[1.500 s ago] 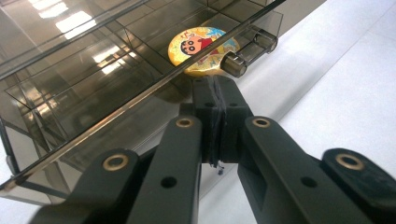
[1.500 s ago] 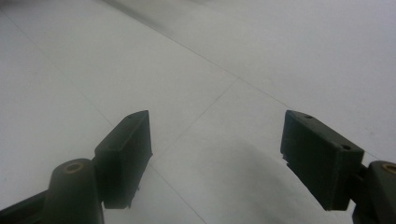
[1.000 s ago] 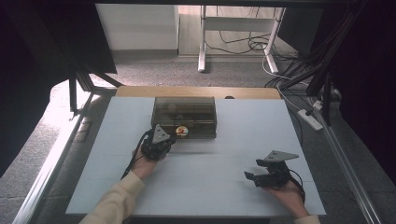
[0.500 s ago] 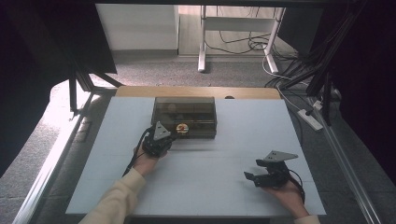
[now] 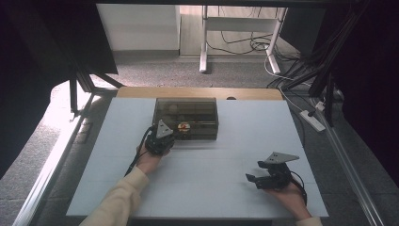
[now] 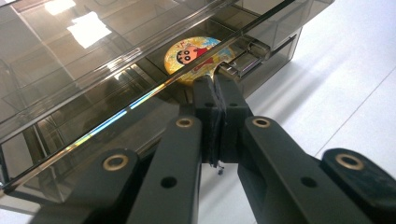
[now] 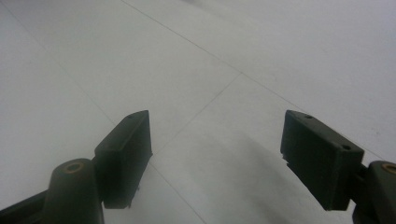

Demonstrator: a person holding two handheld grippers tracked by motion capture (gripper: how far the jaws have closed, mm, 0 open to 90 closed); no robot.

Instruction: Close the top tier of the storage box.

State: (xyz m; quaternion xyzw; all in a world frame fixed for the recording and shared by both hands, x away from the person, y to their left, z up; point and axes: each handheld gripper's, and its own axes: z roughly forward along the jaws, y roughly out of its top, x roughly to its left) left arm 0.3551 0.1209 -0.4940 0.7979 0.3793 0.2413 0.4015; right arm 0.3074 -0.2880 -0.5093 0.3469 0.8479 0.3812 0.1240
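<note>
Your left claw (image 6: 215, 84) is closed at the smoky box's (image 5: 188, 113) front latch (image 6: 243, 63); your right claw (image 7: 217, 158) gapes empty near the bench's (image 5: 263, 127) right front corner.

high view: overhead, facing forward | claw views: close, low | shared: table (image 5: 226, 165), box (image 5: 188, 113)

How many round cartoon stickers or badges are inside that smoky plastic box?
1. A round cartoon badge lies in a front compartment of the tinted organizer box, just beyond the shut left gripper at the latch. Others may be hidden behind the dark, reflective lid.
</note>
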